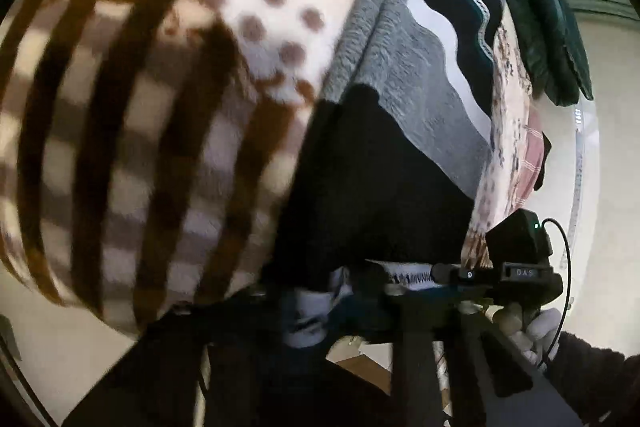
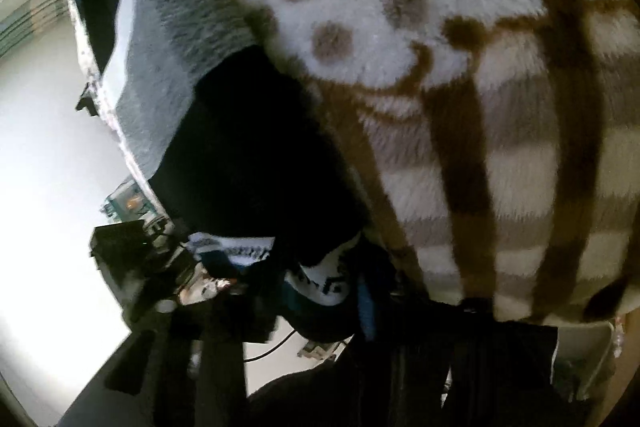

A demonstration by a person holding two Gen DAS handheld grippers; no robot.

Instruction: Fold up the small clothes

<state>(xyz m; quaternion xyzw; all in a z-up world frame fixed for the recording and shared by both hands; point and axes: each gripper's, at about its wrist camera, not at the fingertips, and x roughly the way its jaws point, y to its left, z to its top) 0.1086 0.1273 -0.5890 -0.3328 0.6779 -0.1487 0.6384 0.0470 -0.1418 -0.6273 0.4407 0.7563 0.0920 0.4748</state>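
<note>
Socks fill both views at close range. Left wrist view: a fluffy sock (image 1: 132, 131) with brown stripes, grey-beige bands and a white dotted section covers the left half of the frame. To its right lies a sock with black, grey and white blocks (image 1: 400, 131), its black part nearest the camera. Beyond it lie a navy sock with white trim (image 1: 444, 3) and a pale floral cloth (image 1: 508, 131). A dark green garment (image 1: 548, 39) sits at the upper right on the white table (image 1: 612, 155). This view alone shows the right gripper (image 1: 516, 267) at the lower right, with a white-gloved hand (image 1: 532, 331) and a dark sleeve (image 1: 592, 379) behind it. The left gripper (image 1: 316, 307) sits at the bottom centre with a bunched white and navy sock cuff (image 1: 308, 323) between its fingers; the fingers are dark and blurred, so contact of the pads cannot be told.

Right wrist view: the fluffy sock (image 2: 460, 87) occupies the right and top, the black, grey and white sock (image 2: 208, 75) the left centre. The white table (image 2: 48, 187) shows on the left. Only this view shows a pale bin edge (image 2: 592, 347) at the lower right. The left gripper (image 2: 132, 259) appears at the left. The right gripper (image 2: 360, 291) sits at the bottom centre with a white patterned cuff (image 2: 324, 283) at its dark fingers; whether the jaws clamp it cannot be told.
</note>
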